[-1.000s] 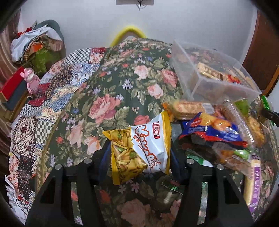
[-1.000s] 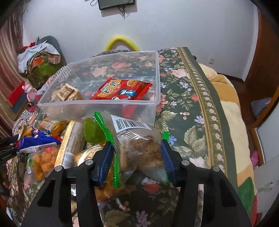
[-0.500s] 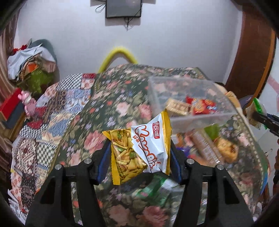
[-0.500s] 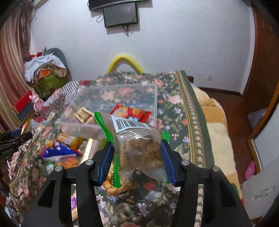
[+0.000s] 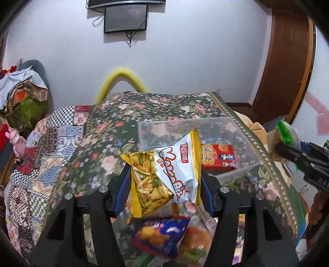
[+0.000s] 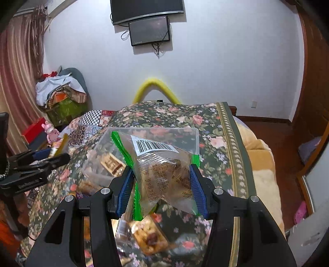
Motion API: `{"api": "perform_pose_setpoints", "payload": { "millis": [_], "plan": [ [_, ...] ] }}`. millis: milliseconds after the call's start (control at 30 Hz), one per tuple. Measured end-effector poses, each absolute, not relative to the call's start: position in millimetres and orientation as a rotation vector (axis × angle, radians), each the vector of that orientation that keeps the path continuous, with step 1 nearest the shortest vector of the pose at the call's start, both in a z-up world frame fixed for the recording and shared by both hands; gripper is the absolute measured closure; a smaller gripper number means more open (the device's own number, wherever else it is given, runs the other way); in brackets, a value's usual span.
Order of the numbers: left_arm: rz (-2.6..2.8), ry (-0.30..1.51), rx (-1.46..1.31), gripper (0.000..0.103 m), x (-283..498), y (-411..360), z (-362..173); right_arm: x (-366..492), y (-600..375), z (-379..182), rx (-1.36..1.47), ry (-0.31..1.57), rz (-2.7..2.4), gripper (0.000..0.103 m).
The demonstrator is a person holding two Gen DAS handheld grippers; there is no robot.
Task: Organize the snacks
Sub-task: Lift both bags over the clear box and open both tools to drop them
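Left claw [image 5: 164,174] pinching yellow snack bag [image 5: 164,176]; right claw [image 6: 162,180] pinching clear green-edged packet [image 6: 162,170].

Bin [image 5: 236,131] on bedspread [image 5: 123,115]; loose packets [image 5: 160,236] before it.

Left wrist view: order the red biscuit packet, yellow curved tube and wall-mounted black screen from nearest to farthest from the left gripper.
1. Red biscuit packet, in the clear bin, right.
2. Yellow curved tube, beyond the bed's far edge.
3. Wall-mounted black screen, high on the far wall.
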State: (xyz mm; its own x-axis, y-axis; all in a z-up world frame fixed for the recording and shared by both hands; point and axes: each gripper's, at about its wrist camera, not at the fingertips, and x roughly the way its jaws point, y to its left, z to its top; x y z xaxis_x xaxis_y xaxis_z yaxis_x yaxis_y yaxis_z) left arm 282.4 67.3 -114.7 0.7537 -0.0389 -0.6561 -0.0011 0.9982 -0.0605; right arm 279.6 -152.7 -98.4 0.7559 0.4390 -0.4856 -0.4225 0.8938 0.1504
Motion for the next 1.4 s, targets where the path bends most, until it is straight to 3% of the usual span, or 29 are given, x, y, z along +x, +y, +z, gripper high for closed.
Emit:
{"api": "perform_pose_setpoints", "payload": {
  "millis": [867,1133,1400],
  "plan": [
    [-0.009,0.876,-0.059,0.043,410.0,61.5,-166.2,371.0,-99.5,-137.9,0.017,0.662,0.459,0.053],
    [-0.033,0.874,-0.045,0.037,408.0,60.9,-169.5,378.5,-91.8,-142.9,-0.015,0.686,0.440,0.052],
    [-0.045,0.851,-0.063,0.036,391.6,64.7,-154.3,371.3,-89.3,-135.7,-0.039,0.675,0.444,0.045]
  ]
}}
